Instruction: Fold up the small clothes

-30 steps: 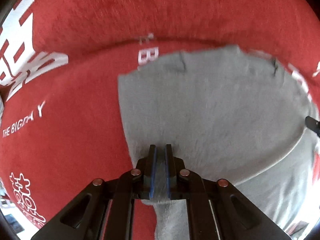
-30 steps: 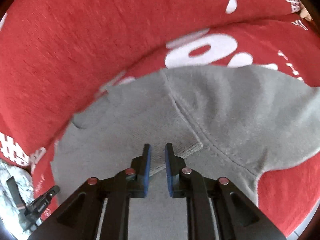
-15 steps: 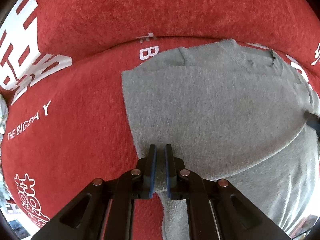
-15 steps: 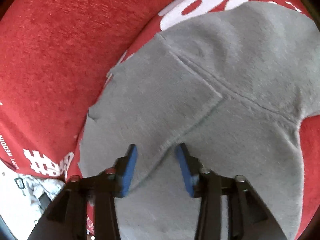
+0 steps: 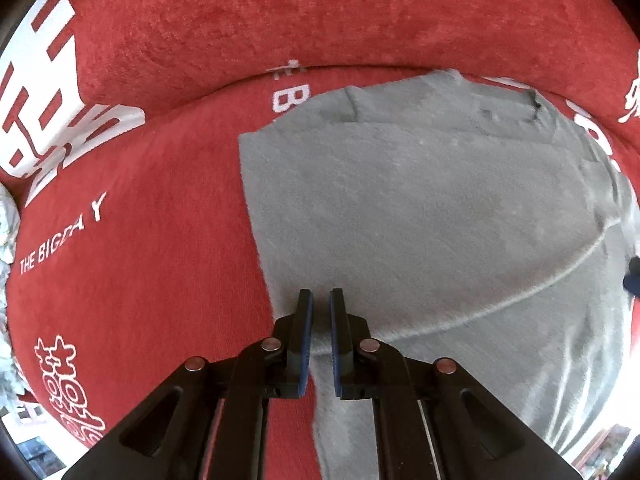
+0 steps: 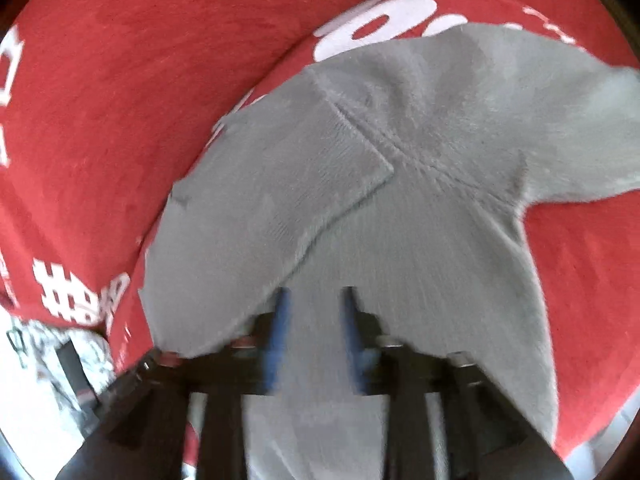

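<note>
Right gripper jaws now apart, off the grey garment; fold edge newly flat; left gripper jaws slightly wider.

Garment flat on printed cloth

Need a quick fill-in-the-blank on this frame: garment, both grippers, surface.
1. The garment being folded is ____ in colour.
2. It lies on a ____ cloth with white print.
3. The left gripper is shut on the garment's ____.
4. The right gripper above the garment has its jaws ____.

Missing words: grey; red; edge; open
</note>
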